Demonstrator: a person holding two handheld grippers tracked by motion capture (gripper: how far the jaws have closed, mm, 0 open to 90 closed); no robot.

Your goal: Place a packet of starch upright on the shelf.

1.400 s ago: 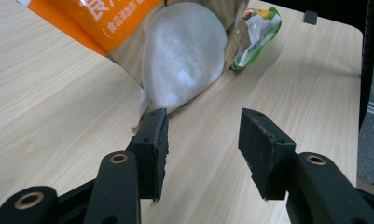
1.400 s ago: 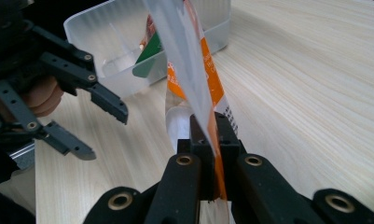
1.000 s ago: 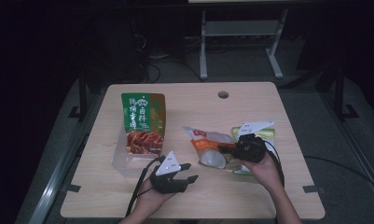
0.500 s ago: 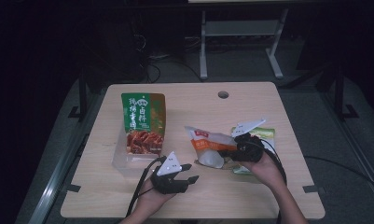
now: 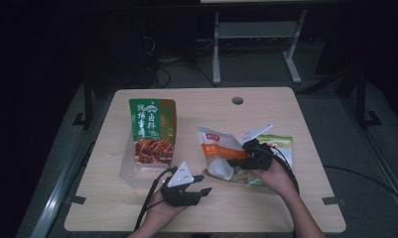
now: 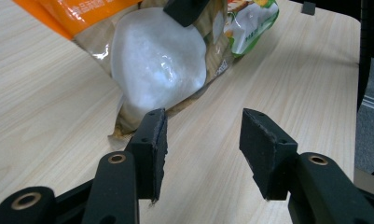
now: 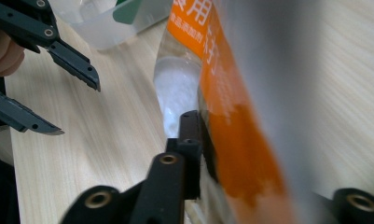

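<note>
An orange and clear bag point(image 5: 217, 150) with white contents lies tipped up at the table's middle. My right gripper point(image 5: 237, 162) is shut on its edge; in the right gripper view the orange film point(image 7: 231, 121) fills the gap of the gripper point(image 7: 222, 140), and the far jaw is hidden behind it. My left gripper point(image 5: 202, 190) stands open near the front edge, just left of the bag. In the left gripper view its jaws point(image 6: 203, 135) hold nothing, and the bag's white bulge point(image 6: 159, 60) lies just beyond them.
A green and red snack bag point(image 5: 152, 130) stands in a clear plastic box point(image 5: 129, 173) at the left. A green and white packet point(image 5: 280, 147) lies under the orange bag at the right. A cable hole point(image 5: 237, 100) sits near the far edge.
My right gripper has shifted slightly left and the orange bag has tipped up with it. The left gripper has stayed in place.
</note>
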